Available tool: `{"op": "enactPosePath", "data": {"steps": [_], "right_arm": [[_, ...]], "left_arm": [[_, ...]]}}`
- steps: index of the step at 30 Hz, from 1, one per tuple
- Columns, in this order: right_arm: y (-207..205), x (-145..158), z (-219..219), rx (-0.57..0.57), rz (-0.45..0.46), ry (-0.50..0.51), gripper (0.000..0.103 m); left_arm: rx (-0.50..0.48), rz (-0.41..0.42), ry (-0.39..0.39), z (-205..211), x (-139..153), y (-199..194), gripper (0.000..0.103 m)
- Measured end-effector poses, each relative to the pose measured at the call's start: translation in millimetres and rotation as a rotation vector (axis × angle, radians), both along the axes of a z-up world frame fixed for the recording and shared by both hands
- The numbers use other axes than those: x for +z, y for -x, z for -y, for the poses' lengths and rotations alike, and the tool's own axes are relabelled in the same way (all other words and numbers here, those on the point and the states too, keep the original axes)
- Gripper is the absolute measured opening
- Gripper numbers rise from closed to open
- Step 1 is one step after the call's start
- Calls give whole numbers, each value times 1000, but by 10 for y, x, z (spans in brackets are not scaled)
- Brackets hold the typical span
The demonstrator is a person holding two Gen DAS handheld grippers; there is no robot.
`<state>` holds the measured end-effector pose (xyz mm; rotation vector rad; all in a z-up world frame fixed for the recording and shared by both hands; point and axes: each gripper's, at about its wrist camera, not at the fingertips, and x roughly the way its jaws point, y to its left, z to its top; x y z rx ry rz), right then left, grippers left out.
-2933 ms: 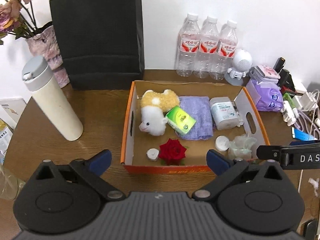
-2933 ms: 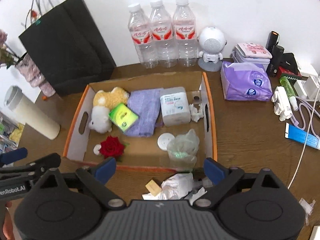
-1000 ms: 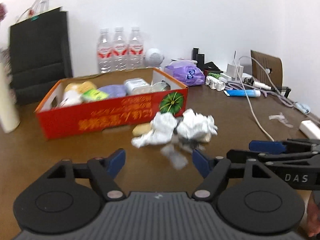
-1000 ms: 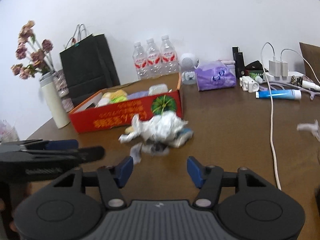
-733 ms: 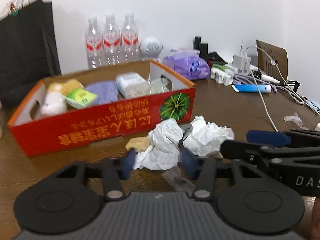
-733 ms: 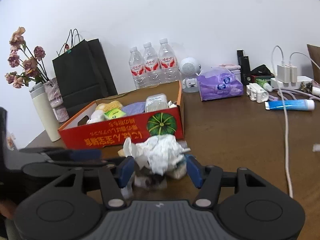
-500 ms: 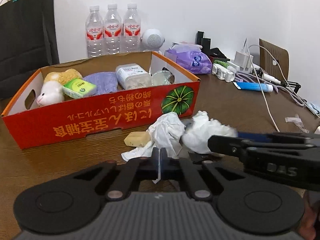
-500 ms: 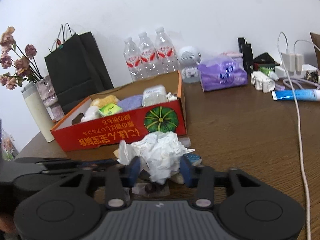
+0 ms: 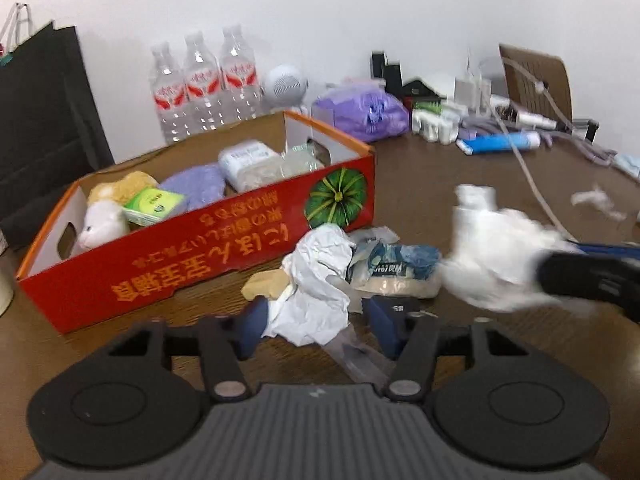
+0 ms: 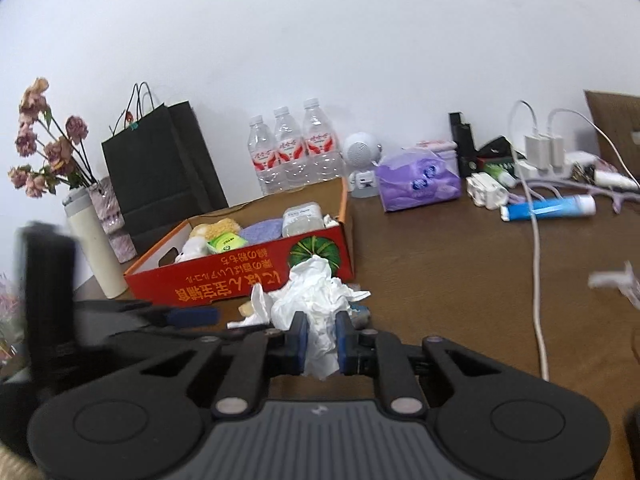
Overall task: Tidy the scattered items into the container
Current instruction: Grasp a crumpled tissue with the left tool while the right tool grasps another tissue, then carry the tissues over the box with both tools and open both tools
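Red box at left of frame already holds plush, cloth, packets; right tool clamped on white tissue wad, lifted at frame centre; left tool opening, jaws astride second crumpled tissue, apparently unpinched; wrapper, tan block remain on tabletop.

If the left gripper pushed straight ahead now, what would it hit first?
Probably the crumpled white paper wad already between the opening fingers of the left gripper; beyond it, the red cardboard box.

Home/office desk: chargers, water bottles, dried flowers.
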<state>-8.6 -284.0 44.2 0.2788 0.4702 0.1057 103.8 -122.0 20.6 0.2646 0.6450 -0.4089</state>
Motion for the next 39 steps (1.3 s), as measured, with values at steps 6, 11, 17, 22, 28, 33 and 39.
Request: {"op": "enactPosePath", "data": {"steps": [6, 11, 17, 22, 28, 33, 39], "right_arm": [[165, -104, 40, -7, -31, 4, 14], [238, -50, -27, 37, -7, -2, 14], [443, 147, -298, 104, 73, 40, 14], [840, 156, -473, 125, 134, 89, 14], [1272, 84, -700, 149, 184, 121, 14], [1757, -76, -806, 105, 257, 161, 14], [1900, -114, -839, 89, 268, 124, 14]], "left_arm": [[14, -64, 85, -148, 36, -31, 2], [11, 89, 128, -356, 522, 460, 2], [88, 158, 219, -795, 735, 1169, 2], [205, 280, 233, -1016, 408, 1960, 2], [307, 327, 230, -1066, 154, 2589, 3], [314, 483, 185, -984, 114, 3045, 3], [291, 489, 215, -981, 148, 2966, 3]]}}
